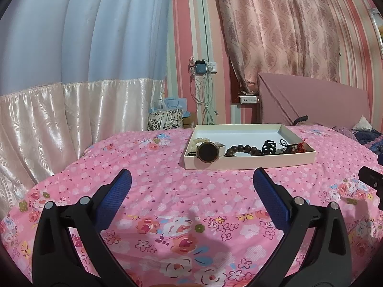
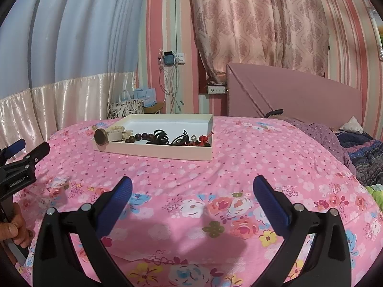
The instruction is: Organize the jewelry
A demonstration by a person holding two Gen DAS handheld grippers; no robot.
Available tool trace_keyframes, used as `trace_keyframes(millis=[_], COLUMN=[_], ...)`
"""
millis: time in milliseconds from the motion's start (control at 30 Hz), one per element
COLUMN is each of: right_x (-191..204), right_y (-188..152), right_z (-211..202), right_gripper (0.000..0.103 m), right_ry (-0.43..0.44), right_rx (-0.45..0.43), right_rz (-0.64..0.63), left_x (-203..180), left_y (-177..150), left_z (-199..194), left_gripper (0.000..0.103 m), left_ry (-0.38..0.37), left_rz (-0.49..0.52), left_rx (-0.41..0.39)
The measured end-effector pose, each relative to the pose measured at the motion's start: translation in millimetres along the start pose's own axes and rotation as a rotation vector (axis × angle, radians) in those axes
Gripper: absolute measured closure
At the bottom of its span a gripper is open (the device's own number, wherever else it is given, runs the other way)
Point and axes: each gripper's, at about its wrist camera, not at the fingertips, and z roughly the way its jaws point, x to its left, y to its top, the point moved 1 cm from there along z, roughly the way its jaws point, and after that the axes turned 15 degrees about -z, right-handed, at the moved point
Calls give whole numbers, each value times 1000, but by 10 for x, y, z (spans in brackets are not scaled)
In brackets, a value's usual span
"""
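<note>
Both tongs — left (image 1: pixel 192 179), right (image 2: pixel 192 186) — gape over the bedspread (image 1: pixel 167 186), tray (image 1: pixel 249 162) ahead.

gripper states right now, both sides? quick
Left gripper: open, holding nothing, hovering over the bedspread short of the tray.
Right gripper: open, holding nothing, also short of the tray.

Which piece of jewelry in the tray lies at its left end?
The watch with the round dark face; the dark bead bracelet and black hair ties lie further right.
</note>
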Motion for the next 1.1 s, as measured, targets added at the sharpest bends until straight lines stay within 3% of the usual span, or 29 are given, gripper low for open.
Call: trace_keyframes(millis=[1100], right_x=[36], right_y=[13], right_z=[31], right_gripper=[2], right_ry=[4], right_rx=[0], right_rz=[6], left_x=[-21], left_y=[6], left_z=[2], left_gripper=[3], left_ry=[3], left_rz=[-2], left_rx=[6])
